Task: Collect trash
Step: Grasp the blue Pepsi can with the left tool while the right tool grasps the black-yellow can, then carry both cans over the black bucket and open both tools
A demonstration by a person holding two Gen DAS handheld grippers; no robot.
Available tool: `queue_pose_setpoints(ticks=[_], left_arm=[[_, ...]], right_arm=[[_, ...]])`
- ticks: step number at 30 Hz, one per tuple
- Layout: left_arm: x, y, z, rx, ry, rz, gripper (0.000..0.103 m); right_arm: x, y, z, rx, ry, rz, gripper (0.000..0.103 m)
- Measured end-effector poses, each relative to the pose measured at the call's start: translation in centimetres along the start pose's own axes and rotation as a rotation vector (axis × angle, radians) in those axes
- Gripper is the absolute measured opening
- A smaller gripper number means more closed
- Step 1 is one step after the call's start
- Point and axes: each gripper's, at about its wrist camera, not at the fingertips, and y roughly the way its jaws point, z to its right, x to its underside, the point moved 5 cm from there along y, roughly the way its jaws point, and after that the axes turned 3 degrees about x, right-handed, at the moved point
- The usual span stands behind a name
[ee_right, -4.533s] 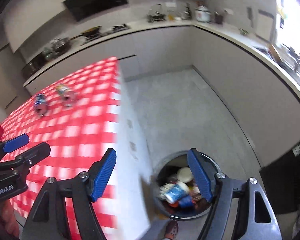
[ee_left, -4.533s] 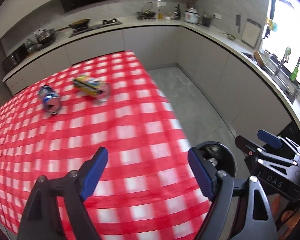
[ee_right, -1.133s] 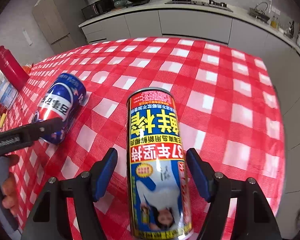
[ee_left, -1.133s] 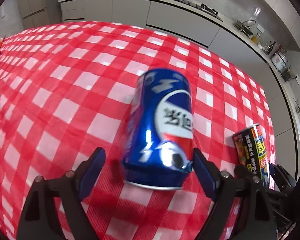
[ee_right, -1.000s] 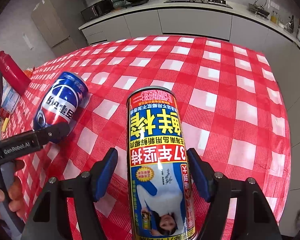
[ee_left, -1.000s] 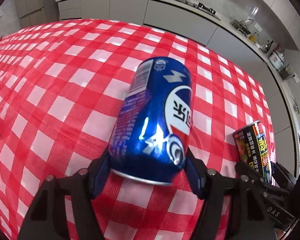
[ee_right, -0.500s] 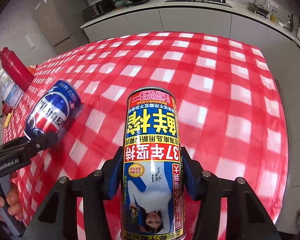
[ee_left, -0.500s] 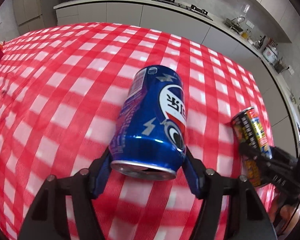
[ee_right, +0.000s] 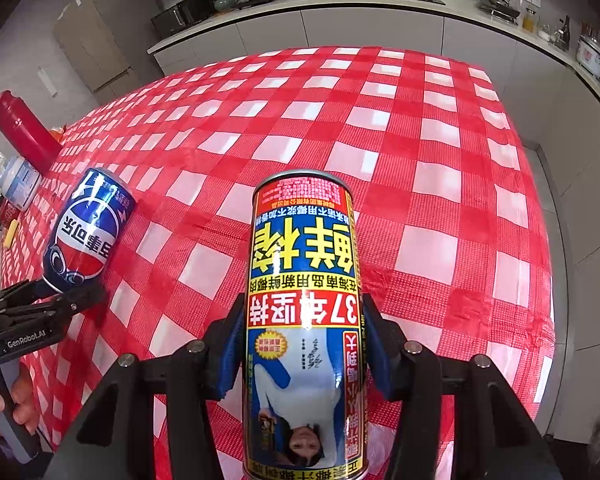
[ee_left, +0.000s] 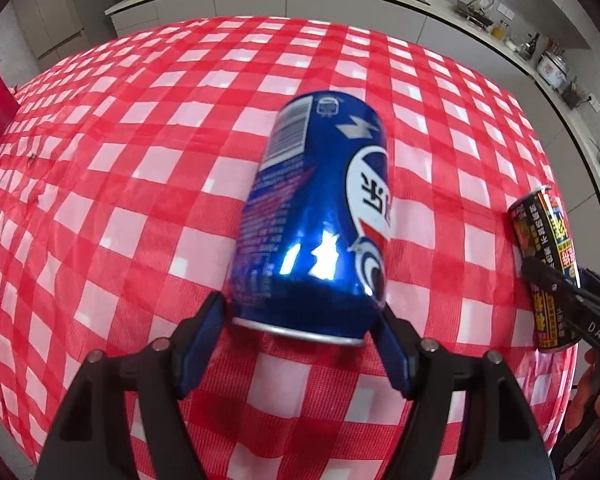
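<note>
The left gripper (ee_left: 300,332), jaws just widened, grasps a glossy blue cola can (ee_left: 316,216). The right gripper (ee_right: 300,352) clamps a tall yellow-and-red drink can (ee_right: 302,320) above the checked tablecloth (ee_right: 420,160).

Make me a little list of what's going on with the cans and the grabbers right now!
place: kitchen, table with red checked cloth
left gripper: around the blue can, jaws just opened a bit
right gripper: clamped on the tall can
also on table: red bottle, at the far left edge
bin: not in view
</note>
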Motion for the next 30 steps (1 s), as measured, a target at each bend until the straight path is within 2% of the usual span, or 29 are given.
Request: queue_pose_setpoints(ticks=[5,13,16,18,19,21,30], left_arm=[[-1.3,-0.8,-0.3,0.004,-0.024,0.04,0.08],[-2.7,0.2,0.0,0.0,-0.01,0.045,0.08],[-2.8,0.7,0.1,0.022,0.001,0.052,0.08],[-2.4,0.6,0.0,0.046,0.004,0.06,0.076],[-2.3,0.7,0.0,0.05,0.006,0.062,0.068],[-2.1,0.5,0.3,0.049,0.011,0.072,0.068],[-1.9,-1.5,1.4,0.073,0.05,0.134,0.067]], right_arm=[[-0.8,-0.1,-0.2,0.023,0.004,0.016,0.065],[-1.3,0.9,-0.4,0.03,0.017,0.007,0.066],[-1.3,1.0,-0.6,0.039,0.007,0.013,0.066],[-1.3,1.0,-0.7,0.044,0.0,0.012,0.066],[-1.2,1.1,-0.8,0.044,-0.003,0.011,0.065],[-1.2,1.0,-0.7,0.055,-0.008,0.012,0.055],[-0.7,-0.3,-0.4,0.02,0.039,0.045,0.055]])
